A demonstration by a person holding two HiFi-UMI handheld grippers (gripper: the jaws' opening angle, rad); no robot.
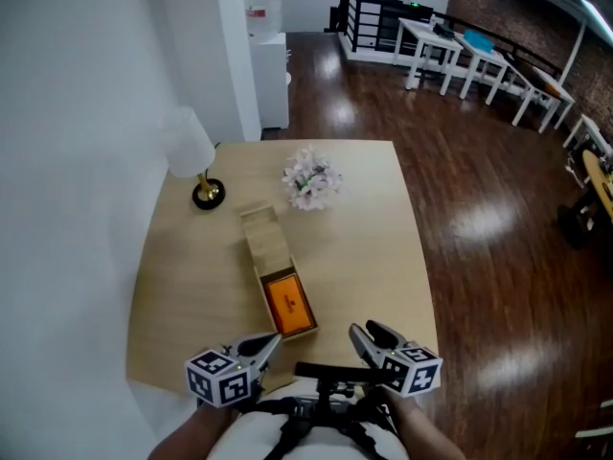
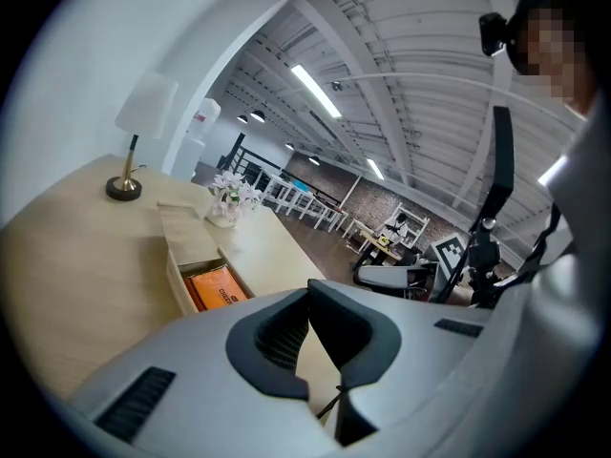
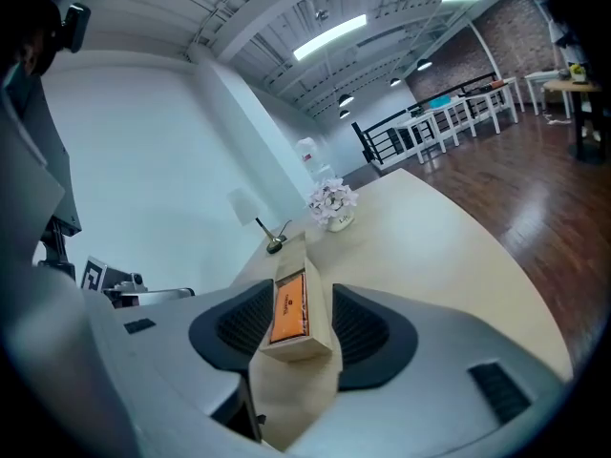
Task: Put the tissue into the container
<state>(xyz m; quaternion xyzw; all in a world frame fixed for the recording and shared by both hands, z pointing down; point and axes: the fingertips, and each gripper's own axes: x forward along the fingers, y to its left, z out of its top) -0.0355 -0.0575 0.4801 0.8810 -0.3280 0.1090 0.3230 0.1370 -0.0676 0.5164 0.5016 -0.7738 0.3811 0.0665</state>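
A long wooden container (image 1: 268, 241) lies lengthwise in the middle of the light table (image 1: 374, 247). Its lid is slid toward the far end. In the uncovered near half lies an orange tissue pack (image 1: 288, 303). Both grippers hover at the table's near edge, close to the person's body. My left gripper (image 1: 270, 342) is just left of the container's near end, its pads together and empty (image 2: 307, 290). My right gripper (image 1: 369, 334) is to the right of that end, jaws apart (image 3: 301, 292). Through them I see the container (image 3: 298, 347) and tissue pack (image 3: 290, 308) further ahead, untouched.
A lamp (image 1: 192, 147) with a white shade and brass foot stands at the table's far left. A vase of pale flowers (image 1: 311, 181) sits at the far middle. White wall runs along the left, dark wooden floor (image 1: 498, 257) lies to the right, white desks far back.
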